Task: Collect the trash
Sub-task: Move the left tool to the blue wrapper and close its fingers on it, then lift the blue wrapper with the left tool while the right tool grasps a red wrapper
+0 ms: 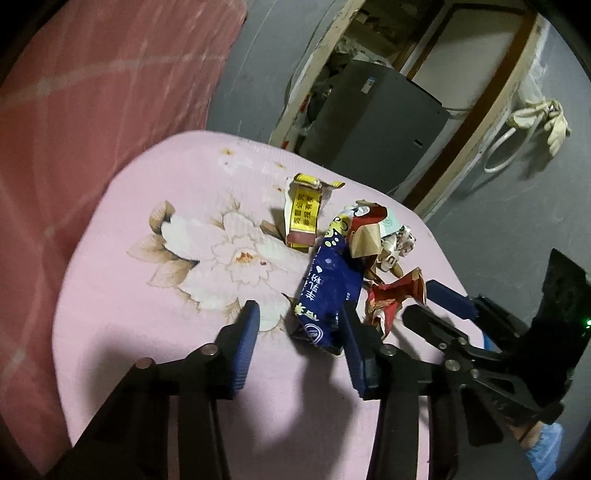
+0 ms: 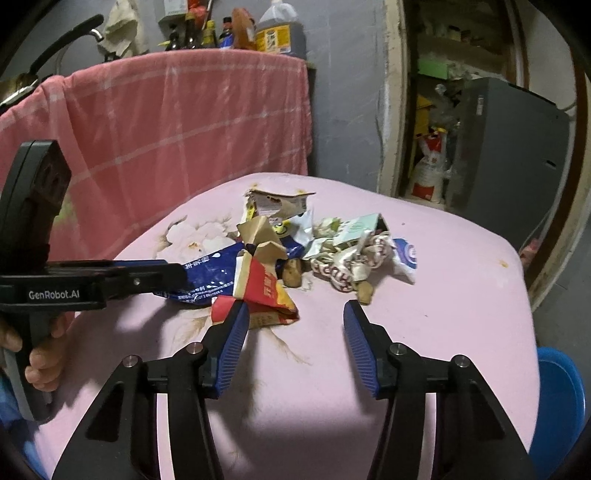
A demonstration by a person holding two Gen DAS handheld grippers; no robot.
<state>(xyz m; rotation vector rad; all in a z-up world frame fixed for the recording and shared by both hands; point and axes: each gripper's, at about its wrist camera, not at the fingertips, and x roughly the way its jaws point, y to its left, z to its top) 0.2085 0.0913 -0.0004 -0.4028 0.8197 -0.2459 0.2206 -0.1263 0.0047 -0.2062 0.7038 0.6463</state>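
A pile of trash lies on a pink flowered table [image 1: 147, 295]. It holds a blue foil wrapper [image 1: 327, 291], a yellow torn carton [image 1: 303, 214], a red crumpled pack [image 1: 388, 299] and white crumpled wrappers [image 1: 399, 243]. My left gripper [image 1: 299, 314] is open, its fingers around the near end of the blue wrapper. My right gripper [image 2: 293, 314] is open, just in front of the red pack [image 2: 266, 291], its left fingertip against it. The blue wrapper [image 2: 210, 269] and white wrappers [image 2: 351, 258] show behind. The left gripper [image 2: 147, 277] reaches in from the left there.
A pink checked cloth [image 2: 166, 129] hangs behind the table, with bottles [image 2: 229, 29] above it. A grey box [image 2: 509, 155] and bags stand in a doorway at the right. A blue bin [image 2: 561, 398] sits below the table's right edge.
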